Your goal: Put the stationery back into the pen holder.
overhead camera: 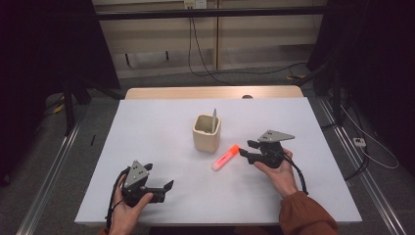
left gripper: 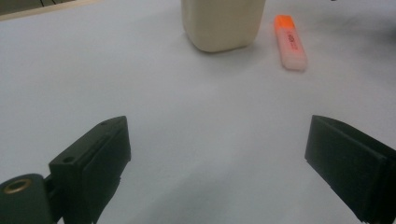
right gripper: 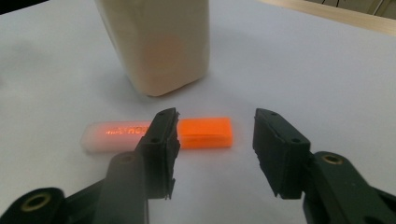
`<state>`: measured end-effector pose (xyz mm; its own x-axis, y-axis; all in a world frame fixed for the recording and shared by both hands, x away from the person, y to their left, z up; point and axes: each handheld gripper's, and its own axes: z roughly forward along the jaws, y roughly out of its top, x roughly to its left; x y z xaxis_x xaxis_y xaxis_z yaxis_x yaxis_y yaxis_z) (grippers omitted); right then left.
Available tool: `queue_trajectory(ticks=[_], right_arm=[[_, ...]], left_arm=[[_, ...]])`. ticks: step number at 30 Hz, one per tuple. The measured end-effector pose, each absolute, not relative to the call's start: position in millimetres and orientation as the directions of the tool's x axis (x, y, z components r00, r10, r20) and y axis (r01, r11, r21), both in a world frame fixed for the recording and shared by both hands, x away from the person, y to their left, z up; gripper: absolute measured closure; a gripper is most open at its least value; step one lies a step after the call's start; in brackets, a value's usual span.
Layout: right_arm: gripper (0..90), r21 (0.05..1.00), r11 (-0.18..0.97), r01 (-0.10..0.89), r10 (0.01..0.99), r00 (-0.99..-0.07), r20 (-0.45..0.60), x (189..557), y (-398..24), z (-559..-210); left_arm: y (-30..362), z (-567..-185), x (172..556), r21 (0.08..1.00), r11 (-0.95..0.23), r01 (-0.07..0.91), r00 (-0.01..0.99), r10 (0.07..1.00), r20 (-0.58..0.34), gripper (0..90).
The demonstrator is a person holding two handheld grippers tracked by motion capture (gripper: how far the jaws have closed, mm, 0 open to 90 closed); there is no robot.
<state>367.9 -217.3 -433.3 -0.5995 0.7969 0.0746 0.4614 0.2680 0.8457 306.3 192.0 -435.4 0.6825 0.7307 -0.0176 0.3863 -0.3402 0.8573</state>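
Note:
An orange-capped highlighter (overhead camera: 225,157) lies flat on the white table (overhead camera: 147,122), just right of a cream cup (overhead camera: 206,132) holding a grey pen (overhead camera: 214,120). My right gripper (overhead camera: 246,149) sits at the highlighter's orange end. In the right gripper view its jaws stand apart (right gripper: 217,126), with the highlighter (right gripper: 203,133) lying crosswise just beyond them, in front of the cup (right gripper: 156,42); no pad presses on it. My left gripper (overhead camera: 159,176) rests near the front left, jaws wide open (left gripper: 217,149) and with nothing between them, facing the cup (left gripper: 223,23) and highlighter (left gripper: 290,44).
A wooden strip (overhead camera: 210,92) runs along the table's far edge. Cables (overhead camera: 205,68) trail across the floor behind, and metal rails (overhead camera: 54,161) flank the table on both sides.

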Motion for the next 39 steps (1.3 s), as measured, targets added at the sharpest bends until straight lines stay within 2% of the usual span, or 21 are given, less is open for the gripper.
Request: queue_trajectory(ticks=[5,9,12,14,16,21,25,39], right_arm=[[67.5,0.839,0.286,0.463,0.785,-0.616,0.072,380,-212,-431],[84.0,0.828,0.278,0.487,0.757,-0.642,0.124,393,-209,-431],[88.5,0.815,0.280,0.507,0.755,-0.641,0.138,402,-208,-432],[88.7,0.803,0.280,0.526,0.753,-0.640,0.156,410,-208,-432],[87.5,0.800,0.293,0.524,0.786,-0.608,0.110,413,-206,-433],[90.0,0.768,0.291,0.570,0.785,-0.602,0.149,423,-202,-437],[90.0,0.727,0.330,0.602,0.795,-0.593,0.130,429,-194,-439],[90.0,0.667,0.425,0.612,0.742,-0.657,0.130,431,-194,-448]], left_arm=[[193,-435,307,0.860,-0.333,0.386,0.679,0.734,-0.020,7.0],[193,-435,307,0.860,-0.336,0.384,0.683,0.730,-0.020,7.3],[194,-435,308,0.860,-0.333,0.387,0.681,0.732,-0.024,7.3],[195,-435,308,0.856,-0.338,0.391,0.681,0.732,-0.022,7.3],[196,-436,308,0.858,-0.328,0.395,0.679,0.734,-0.032,7.3],[197,-435,308,0.858,-0.331,0.394,0.678,0.734,-0.028,7.3],[196,-435,308,0.857,-0.330,0.395,0.681,0.731,-0.032,7.4],[197,-435,308,0.855,-0.335,0.397,0.683,0.730,-0.030,8.4]])
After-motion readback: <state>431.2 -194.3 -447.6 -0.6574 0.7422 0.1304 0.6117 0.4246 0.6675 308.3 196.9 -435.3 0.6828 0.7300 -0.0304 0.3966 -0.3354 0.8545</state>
